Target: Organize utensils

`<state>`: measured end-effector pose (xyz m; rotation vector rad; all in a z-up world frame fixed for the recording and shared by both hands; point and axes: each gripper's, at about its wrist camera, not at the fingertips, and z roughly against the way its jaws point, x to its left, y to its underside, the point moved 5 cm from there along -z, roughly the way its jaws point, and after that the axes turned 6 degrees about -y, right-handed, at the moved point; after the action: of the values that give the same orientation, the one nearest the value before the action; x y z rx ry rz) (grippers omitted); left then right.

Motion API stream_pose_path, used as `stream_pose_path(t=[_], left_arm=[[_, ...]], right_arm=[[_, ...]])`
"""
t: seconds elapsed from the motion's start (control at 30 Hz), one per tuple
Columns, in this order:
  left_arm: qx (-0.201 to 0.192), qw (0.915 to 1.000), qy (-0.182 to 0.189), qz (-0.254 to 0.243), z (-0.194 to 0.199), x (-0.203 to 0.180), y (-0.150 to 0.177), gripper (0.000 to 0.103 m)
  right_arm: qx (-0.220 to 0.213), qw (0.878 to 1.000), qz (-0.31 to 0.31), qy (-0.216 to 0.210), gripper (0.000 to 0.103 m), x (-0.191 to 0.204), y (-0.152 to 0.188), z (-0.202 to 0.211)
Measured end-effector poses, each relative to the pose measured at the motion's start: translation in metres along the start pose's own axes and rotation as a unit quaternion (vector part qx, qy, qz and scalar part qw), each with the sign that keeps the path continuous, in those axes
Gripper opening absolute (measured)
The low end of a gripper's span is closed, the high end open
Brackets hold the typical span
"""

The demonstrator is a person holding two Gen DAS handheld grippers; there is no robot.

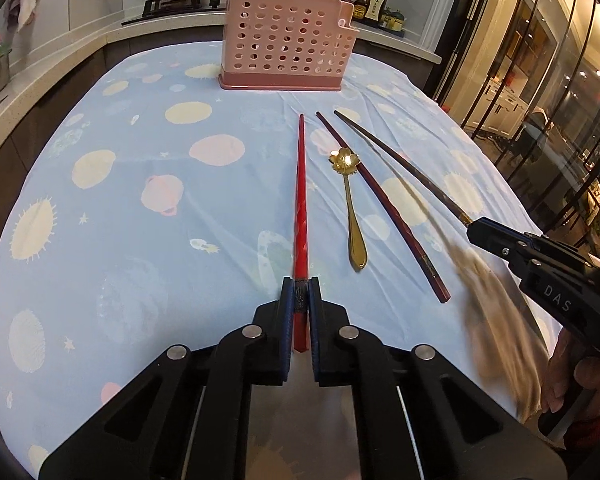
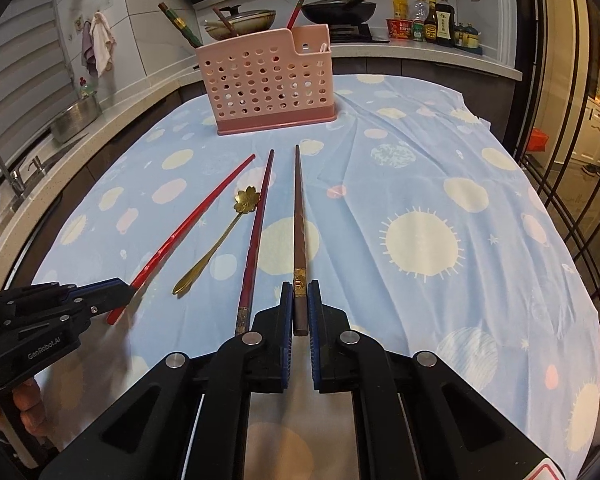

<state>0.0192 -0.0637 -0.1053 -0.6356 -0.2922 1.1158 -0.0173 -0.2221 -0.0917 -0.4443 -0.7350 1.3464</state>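
My left gripper point(image 1: 300, 294) is pinched on the thick end of the red chopstick point(image 1: 300, 200), its blue pads pressed against both sides of the stick. The chopstick's long axis runs straight away from me along the gripper's own line, thin tip pointing toward the far end of the table; seen from the right wrist, its butt end sticks out behind the fingers.

My right gripper point(image 2: 300, 296) is clamped the same way on the brown chopstick point(image 2: 299, 220), holding it at the gold band near the blunt end. That stick also runs lengthwise away from me, its tapered tip aimed at the pink utensil basket point(image 2: 266, 82). In the left wrist view it looks raised off the cloth and casts a blurred shadow beneath it.

Between the two held sticks, lying flat on the blue patterned tablecloth point(image 1: 148, 208), are the gold spoon point(image 1: 350, 204) and the dark red chopstick point(image 1: 380, 208). The spoon's flower-shaped bowl is at the far end, handle toward me, bowl just beside the dark red stick. The dark red chopstick lies roughly parallel to the others, thin tip away from me.

Farther on, the basket stands upright near the far edge of the cloth, with several chopsticks already standing in it. Behind it are the counter, pans and sauce bottles.
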Motion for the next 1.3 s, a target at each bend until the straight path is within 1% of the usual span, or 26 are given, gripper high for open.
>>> stream_pose_path(t=[0.27,0.5,0.67,0.97,1.13,1.2,1.3], left_arm=[[-0.040,0.9992,0.000,-0.003,0.031,-0.001,-0.021,0.007],[-0.101,0.9949,0.007,-0.005,0.067,0.000,-0.066,0.007],[-0.145,0.9893,-0.003,-0.018,0.086,-0.003,-0.105,0.007],[-0.205,0.9777,-0.016,-0.041,0.107,-0.012,-0.172,0.007],[-0.228,0.9725,-0.007,-0.049,0.115,-0.019,-0.205,0.007],[-0.238,0.9696,-0.009,-0.054,0.117,-0.022,-0.217,0.003],[-0.256,0.9651,-0.006,-0.052,0.124,-0.024,-0.238,0.003]], right_arm=[[-0.039,0.999,0.000,-0.011,0.007,0.002,-0.023,0.027],[-0.093,0.995,0.000,-0.038,0.007,0.005,-0.066,0.059],[-0.132,0.990,0.001,-0.047,0.007,0.003,-0.099,0.078],[-0.179,0.982,0.015,-0.056,0.007,0.001,-0.155,0.093],[-0.196,0.978,0.018,-0.066,0.007,0.000,-0.187,0.095],[-0.207,0.976,0.022,-0.064,0.007,-0.001,-0.201,0.097],[-0.224,0.972,0.023,-0.062,0.007,-0.003,-0.224,0.100]])
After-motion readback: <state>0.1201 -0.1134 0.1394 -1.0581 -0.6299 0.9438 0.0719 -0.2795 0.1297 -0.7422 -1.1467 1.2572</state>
